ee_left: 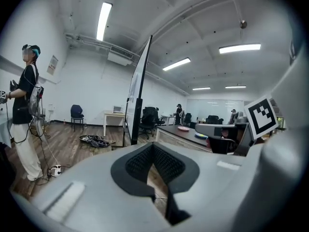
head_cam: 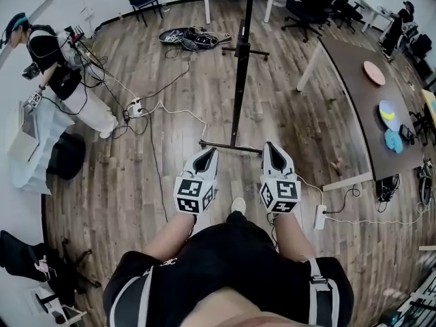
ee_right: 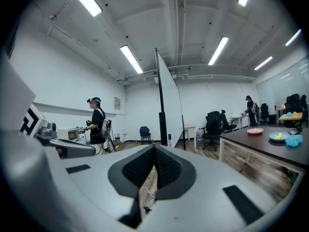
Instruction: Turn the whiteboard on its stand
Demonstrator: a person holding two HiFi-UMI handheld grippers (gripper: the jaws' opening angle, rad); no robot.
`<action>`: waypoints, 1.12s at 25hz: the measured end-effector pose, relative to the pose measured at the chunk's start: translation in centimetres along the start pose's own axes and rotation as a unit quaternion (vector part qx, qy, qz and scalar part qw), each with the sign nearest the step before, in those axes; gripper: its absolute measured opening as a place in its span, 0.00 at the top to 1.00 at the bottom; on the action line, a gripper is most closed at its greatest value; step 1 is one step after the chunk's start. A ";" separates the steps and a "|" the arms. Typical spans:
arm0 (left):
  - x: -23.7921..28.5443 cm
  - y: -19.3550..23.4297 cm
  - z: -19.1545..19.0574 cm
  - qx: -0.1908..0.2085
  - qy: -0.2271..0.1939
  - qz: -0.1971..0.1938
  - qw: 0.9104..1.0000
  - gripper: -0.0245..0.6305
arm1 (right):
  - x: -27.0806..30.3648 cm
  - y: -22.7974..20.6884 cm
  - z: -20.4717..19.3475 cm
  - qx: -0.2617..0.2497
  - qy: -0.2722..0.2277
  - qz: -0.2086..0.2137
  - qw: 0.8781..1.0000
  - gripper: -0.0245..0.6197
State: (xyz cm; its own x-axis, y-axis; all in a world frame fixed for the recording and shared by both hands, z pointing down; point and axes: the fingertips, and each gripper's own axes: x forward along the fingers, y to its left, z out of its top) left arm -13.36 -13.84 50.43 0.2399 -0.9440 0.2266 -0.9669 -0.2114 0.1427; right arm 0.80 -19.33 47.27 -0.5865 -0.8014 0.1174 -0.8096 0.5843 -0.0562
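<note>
The whiteboard (head_cam: 242, 53) stands edge-on to me, a thin dark upright on a black stand whose near foot bar (head_cam: 230, 147) lies on the wood floor just ahead. In the left gripper view the whiteboard (ee_left: 139, 93) rises as a narrow white panel, and in the right gripper view the whiteboard (ee_right: 169, 100) shows more of its face. My left gripper (head_cam: 206, 154) and right gripper (head_cam: 272, 148) hang side by side short of the foot bar, touching nothing. The left gripper (ee_left: 153, 149) is shut and empty, and the pads of the right gripper (ee_right: 154, 151) also meet with nothing between them.
A person (head_cam: 51, 63) with headgear stands at the far left among cables. A cable heap (head_cam: 191, 38) and a power strip (head_cam: 135, 106) lie on the floor. A long brown table (head_cam: 361, 101) runs along the right, with office chairs (head_cam: 320, 2) behind it.
</note>
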 end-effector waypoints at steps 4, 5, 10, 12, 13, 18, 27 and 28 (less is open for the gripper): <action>3.9 -0.3 0.9 0.005 0.008 0.004 1.000 0.95 | 2.5 -3.2 0.2 0.007 0.003 0.003 1.000 0.95; 4.8 -0.3 1.1 0.007 0.009 0.005 1.000 0.95 | 3.1 -4.0 0.3 0.010 0.002 0.003 1.000 0.95; 8.8 -0.7 2.3 0.018 0.013 0.012 1.000 0.95 | 5.4 -6.6 0.8 0.022 -0.006 0.016 1.000 0.95; 10.2 -1.0 2.7 0.019 0.011 0.014 1.000 0.95 | 5.9 -7.5 0.8 0.021 -0.005 0.022 1.000 0.95; 10.7 -1.1 3.0 0.019 0.009 0.016 1.000 0.95 | 6.2 -7.9 0.7 0.021 -0.004 0.024 0.999 0.95; 12.7 -0.6 3.4 0.019 0.010 0.027 0.999 0.95 | 7.3 -9.4 0.6 0.026 -0.001 0.029 0.999 0.95; 17.0 1.3 4.8 0.019 0.016 0.024 0.999 0.95 | 9.1 -11.4 0.6 0.032 -0.001 0.003 0.999 0.95; 17.5 1.5 5.0 0.022 0.017 0.022 0.999 0.95 | 9.5 -11.7 0.7 0.032 -0.003 -0.004 0.999 0.95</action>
State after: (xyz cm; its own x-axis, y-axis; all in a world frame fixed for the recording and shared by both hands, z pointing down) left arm -11.08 -31.93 49.82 0.1991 -0.9439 0.2637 -0.9793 -0.1814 0.0900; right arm 4.69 -33.83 48.39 -0.5804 -0.8065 0.1126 -0.8137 0.5689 -0.1190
